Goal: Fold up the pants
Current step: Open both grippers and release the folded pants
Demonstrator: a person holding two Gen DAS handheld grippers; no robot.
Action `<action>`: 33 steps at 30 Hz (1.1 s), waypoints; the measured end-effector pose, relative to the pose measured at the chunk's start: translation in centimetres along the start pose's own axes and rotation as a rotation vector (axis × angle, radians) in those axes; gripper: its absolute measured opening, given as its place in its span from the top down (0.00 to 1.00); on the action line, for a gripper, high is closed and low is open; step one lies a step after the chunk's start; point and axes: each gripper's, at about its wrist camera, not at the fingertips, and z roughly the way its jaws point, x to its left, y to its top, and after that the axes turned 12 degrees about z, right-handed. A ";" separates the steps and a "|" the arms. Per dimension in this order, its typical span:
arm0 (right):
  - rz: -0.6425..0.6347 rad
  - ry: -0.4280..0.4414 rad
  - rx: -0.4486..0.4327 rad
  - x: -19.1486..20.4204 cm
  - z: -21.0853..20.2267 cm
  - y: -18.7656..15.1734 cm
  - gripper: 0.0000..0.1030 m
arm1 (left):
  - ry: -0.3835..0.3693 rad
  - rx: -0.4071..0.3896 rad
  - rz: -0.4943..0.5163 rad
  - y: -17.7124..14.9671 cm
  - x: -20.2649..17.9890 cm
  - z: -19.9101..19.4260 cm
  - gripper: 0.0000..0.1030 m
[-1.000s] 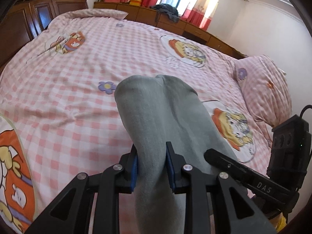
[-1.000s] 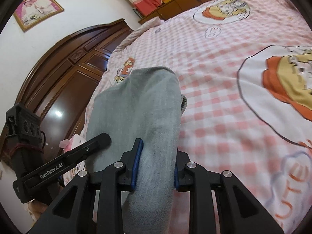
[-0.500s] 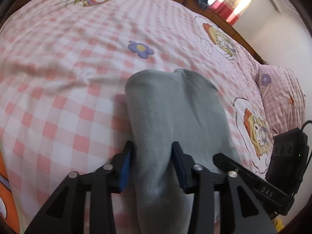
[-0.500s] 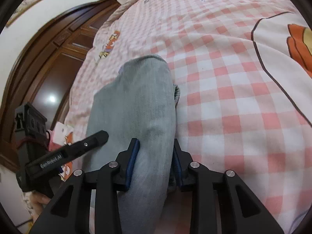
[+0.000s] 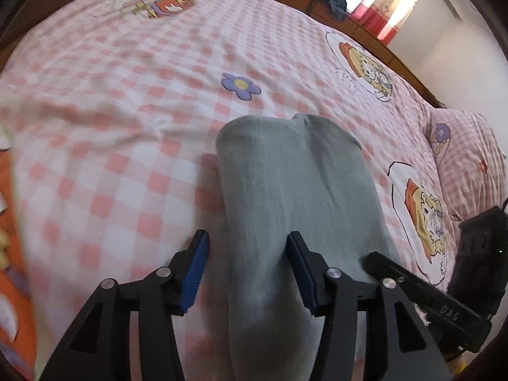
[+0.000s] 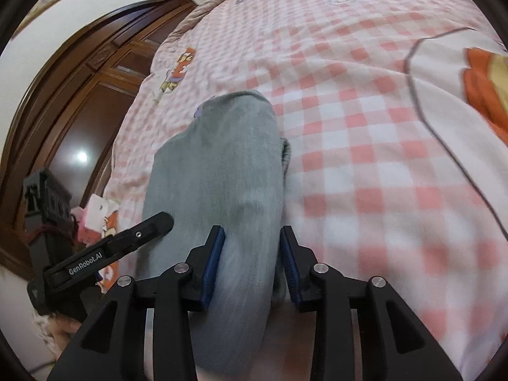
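Both grippers have let go since a second ago; back then each one was clamped tight on the grey pants (image 5: pixel 295 190), now the left gripper (image 5: pixel 247 273) has its jaws spread wide, the left blue pad clear of the cloth with checked sheet showing in the gap; the right gripper (image 6: pixel 250 265) has opened less, jaws at a medium gap with the fabric still running between them, and I can't tell if the pads touch it. The cameras also sit lower and closer to the bed than before.

The pants lie folded into a long narrow bundle on the bed (image 5: pixel 111 146), roughly mid-mattress, rounded folded end pointing away from both grippers.

From the left wrist you get the purple flower print (image 5: pixel 241 86) just beyond the bundle's far end, a checked pillow (image 5: pixel 470 158) at the bed's far right corner, and curtains (image 5: pixel 381 9) by a bright window; the right wrist shows none of that; instead it has the dark wooden wardrobe (image 6: pixel 79 101) along the bed's left edge, a framed picture (image 6: pixel 47 3) on the wall, and a ribbed cuff or waistband (image 6: pixel 287 155) poking out on the bundle's right side.

Sheet is pink and white check with cartoon prints; walls white.
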 end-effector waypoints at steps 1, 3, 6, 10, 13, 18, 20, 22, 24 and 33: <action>-0.002 -0.001 -0.005 0.1 -0.8 -0.3 0.66 | 0.024 -0.008 0.017 -0.3 -0.4 -1.1 0.49; -0.052 -0.006 -0.029 0.7 -2.9 -1.1 0.66 | 0.064 -0.027 0.053 -1.2 -1.0 -3.0 0.49; -0.130 -0.070 -0.055 1.2 -4.4 -2.8 0.66 | 0.095 -0.018 0.056 -2.9 -1.4 -4.7 0.49; -0.139 -0.150 -0.023 0.2 -3.5 -3.9 0.66 | 0.113 0.011 0.033 -5.1 -1.4 -4.5 0.49; -0.134 -0.189 -0.003 -0.6 -2.5 -4.2 0.66 | 0.125 0.038 0.003 -6.1 -1.0 -3.7 0.47; -0.139 -0.187 -0.005 -0.6 -2.7 -4.0 0.65 | 0.157 0.029 -0.009 -6.2 -1.2 -4.2 0.47; -0.134 -0.185 -0.008 -0.4 -3.2 -4.0 0.63 | 0.172 0.015 0.000 -6.3 -1.9 -5.0 0.47; -0.143 -0.194 -0.022 0.1 -3.9 -4.2 0.61 | 0.165 0.003 0.013 -6.5 -2.7 -5.9 0.46; -0.164 -0.213 -0.037 0.7 -4.7 -4.4 0.57 | 0.167 -0.004 0.025 -6.6 -3.3 -6.5 0.40; -0.237 -0.221 -0.058 2.9 -7.6 -6.3 0.43 | 0.185 -0.023 0.028 -7.2 -5.8 -8.1 0.16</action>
